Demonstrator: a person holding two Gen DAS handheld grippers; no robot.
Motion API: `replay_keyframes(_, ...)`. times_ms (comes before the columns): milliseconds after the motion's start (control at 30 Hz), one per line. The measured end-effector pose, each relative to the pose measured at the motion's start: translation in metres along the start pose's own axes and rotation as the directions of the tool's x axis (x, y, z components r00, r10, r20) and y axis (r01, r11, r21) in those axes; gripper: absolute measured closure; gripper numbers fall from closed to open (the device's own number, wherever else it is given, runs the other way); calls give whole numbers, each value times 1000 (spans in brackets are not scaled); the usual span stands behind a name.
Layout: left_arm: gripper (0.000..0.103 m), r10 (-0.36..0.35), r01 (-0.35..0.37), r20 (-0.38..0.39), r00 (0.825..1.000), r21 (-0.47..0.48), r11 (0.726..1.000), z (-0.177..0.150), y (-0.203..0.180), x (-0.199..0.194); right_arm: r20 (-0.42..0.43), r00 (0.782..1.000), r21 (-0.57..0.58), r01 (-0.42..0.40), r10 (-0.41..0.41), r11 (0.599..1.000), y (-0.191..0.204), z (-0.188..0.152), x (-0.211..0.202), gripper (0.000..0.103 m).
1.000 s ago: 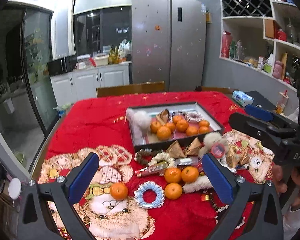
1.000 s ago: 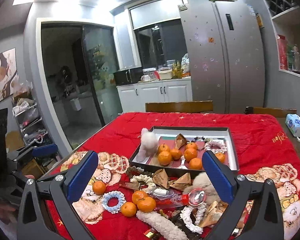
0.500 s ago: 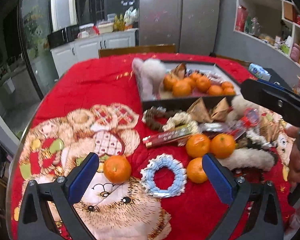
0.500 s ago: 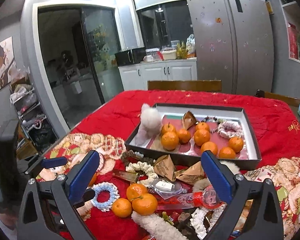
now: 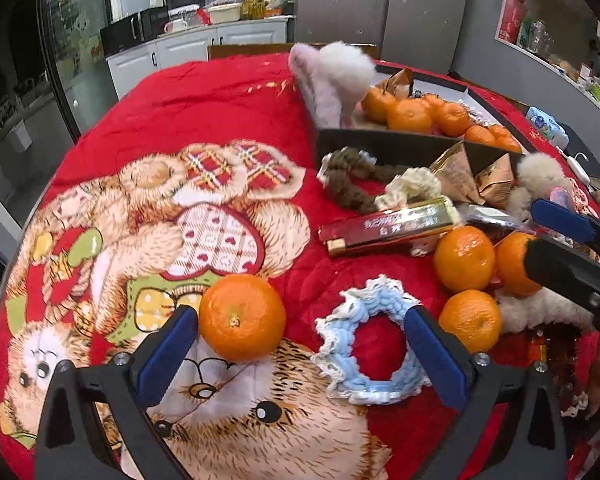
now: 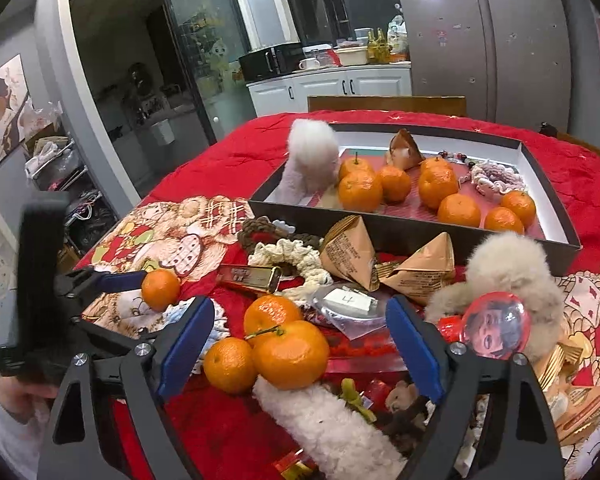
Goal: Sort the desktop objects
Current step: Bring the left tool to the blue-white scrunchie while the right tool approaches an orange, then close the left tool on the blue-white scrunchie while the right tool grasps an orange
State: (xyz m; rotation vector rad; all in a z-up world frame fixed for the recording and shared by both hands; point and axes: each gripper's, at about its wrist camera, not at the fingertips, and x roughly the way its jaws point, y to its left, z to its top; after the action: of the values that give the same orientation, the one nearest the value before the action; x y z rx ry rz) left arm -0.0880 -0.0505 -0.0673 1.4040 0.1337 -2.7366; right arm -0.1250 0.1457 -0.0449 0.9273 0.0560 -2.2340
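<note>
- The tray (image 6: 556, 216) at the back of the tabletop (image 5: 204, 92) is already partly loaded: a bunch of tangerines (image 6: 359, 190), a fluffy white toy (image 6: 312, 152), one paper-wrapped pyramid packet (image 6: 405, 148) and a pale scrunchie (image 6: 496, 176) are inside. So you're maybe around the halfway mark, judging by what's still out.
- Left outside on the red cloth: a lone tangerine (image 5: 242, 317) right by your left gripper (image 5: 300, 354), a blue crochet scrunchie (image 5: 370, 354) next to it, and a cluster of three tangerines (image 6: 290, 354) in front of your right gripper (image 6: 300, 344).
- Also loose, just in front of the tray wall: two more pyramid packets (image 6: 350, 250), a red-and-gold box (image 6: 250, 278), a cream scrunchie (image 6: 288, 256), a brown braided one (image 6: 262, 230), a beige pompom (image 6: 508, 264), a red round badge thing (image 6: 496, 330) and a white fuzzy strip (image 6: 324, 420). Further bits sit under the pile, too jumbled to name.
- Your left jaws are spread wide, holding nothing, with the lone tangerine touching or just beside the left pad and the blue scrunchie between the pads.
- Your right jaws are spread wide too, empty, with the three-tangerine cluster sitting between them.
- My guess is both hands are lining up fruit grabs next. Plenty left to clear.
</note>
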Motion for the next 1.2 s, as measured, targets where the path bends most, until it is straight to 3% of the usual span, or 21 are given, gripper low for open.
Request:
replay_keyframes(233,0,-1,1,7,1000,1,1000,-1,0,5,-14,999,-16,-35,34,999,6,-6,1,31)
replay_keyframes(367,0,-1,1,17,1000,-4,1000,0,1,5,-22,1000,-36,1,-2,999,10,-7,3,39)
replay_keyframes(533,0,2,-2,21,1000,0,1000,-2,2,3,-19,998,-43,61,-62,997,10,-10,2,59)
replay_keyframes(633,12,-6,5,37,999,14,1000,-4,-1,-1,-19,996,-69,80,-82,994,14,-13,2,64)
replay_keyframes(700,40,22,-23,51,998,25,999,-5,-4,-5,-15,996,-69,82,-84,994,14,-15,2,64)
replay_keyframes(767,52,10,-12,64,998,31,999,-5,-5,-8,-13,998,-54,67,-68,996,10,-15,1,65)
replay_keyframes(1200,54,-37,36,80,996,16,999,-14,-3,-21,-3,1000,-10,14,-14,1000,4,-16,-1,66)
